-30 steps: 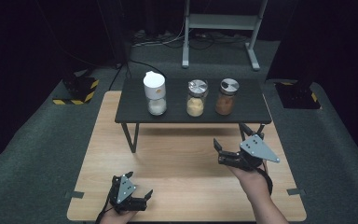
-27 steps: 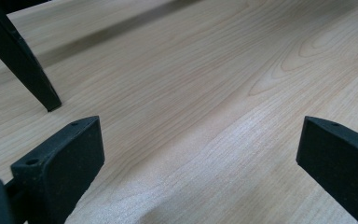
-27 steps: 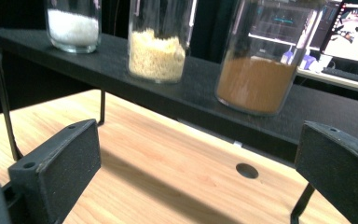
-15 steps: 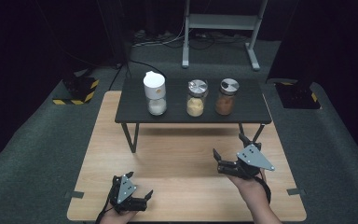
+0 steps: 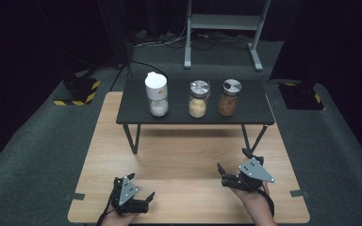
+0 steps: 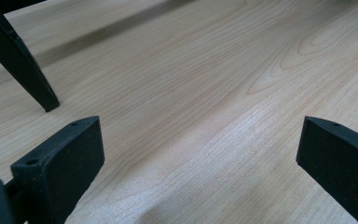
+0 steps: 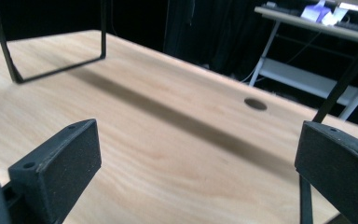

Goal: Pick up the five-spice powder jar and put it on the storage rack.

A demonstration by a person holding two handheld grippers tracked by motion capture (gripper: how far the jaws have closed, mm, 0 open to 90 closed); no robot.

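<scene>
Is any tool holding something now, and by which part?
Nothing is held. The left tool and right tool are both open, above the wooden table.

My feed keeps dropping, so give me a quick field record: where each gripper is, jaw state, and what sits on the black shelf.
left gripper: open, holding nothing, low over the wooden table near its front edge
right gripper: open, holding nothing, over the table's front right
black shelf: stands at the table's far side
white-lidded jar: shelf left, upright
middle jar: steel lid, pale yellow contents
right jar: steel lid, reddish-brown contents
</scene>
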